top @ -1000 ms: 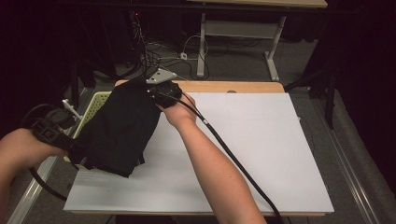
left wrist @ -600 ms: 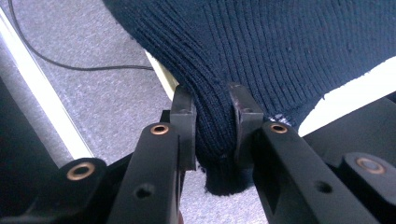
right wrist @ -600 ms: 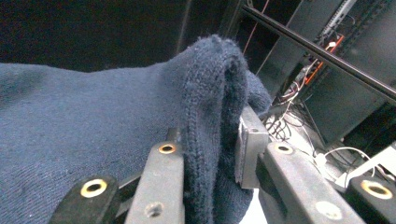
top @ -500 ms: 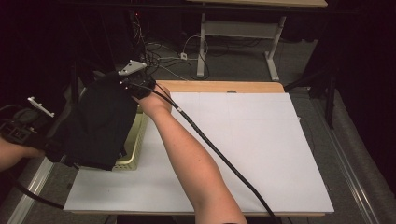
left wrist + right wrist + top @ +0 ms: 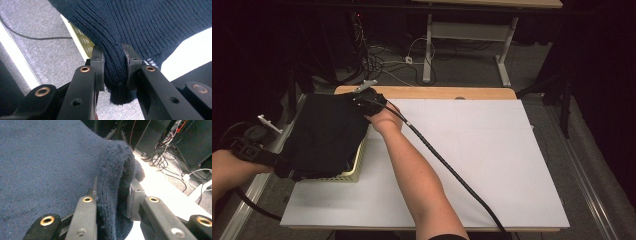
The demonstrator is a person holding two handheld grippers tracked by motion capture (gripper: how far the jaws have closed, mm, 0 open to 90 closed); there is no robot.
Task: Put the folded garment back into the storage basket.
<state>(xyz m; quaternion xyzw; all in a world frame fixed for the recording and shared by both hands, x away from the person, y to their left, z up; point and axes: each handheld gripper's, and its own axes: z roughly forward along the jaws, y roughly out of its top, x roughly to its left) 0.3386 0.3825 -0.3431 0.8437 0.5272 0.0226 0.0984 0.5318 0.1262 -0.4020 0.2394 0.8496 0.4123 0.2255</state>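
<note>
A folded dark navy knit sweater (image 5: 326,134) lies over a pale yellow perforated basket (image 5: 358,166) at the table's left edge. My left gripper (image 5: 279,167) is shut on the sweater's near left corner; a bunched fold of knit (image 5: 113,72) sits pinched between its jaws, with the basket's rim (image 5: 81,42) just behind. My right gripper (image 5: 367,97) is shut on the far right corner, where a thick rolled edge of the sweater (image 5: 113,187) is squeezed between its jaws. The sweater covers most of the basket.
A white sheet (image 5: 462,165) covers the wooden table (image 5: 437,93). Grey carpet (image 5: 37,52) lies left of the basket. Cables (image 5: 387,62) and a desk frame (image 5: 462,30) stand behind the table. A black cable (image 5: 447,167) trails from the right gripper.
Both grippers carried the sweater leftward from the white sheet and lowered it over the basket, which now shows only at its right and front edges.
</note>
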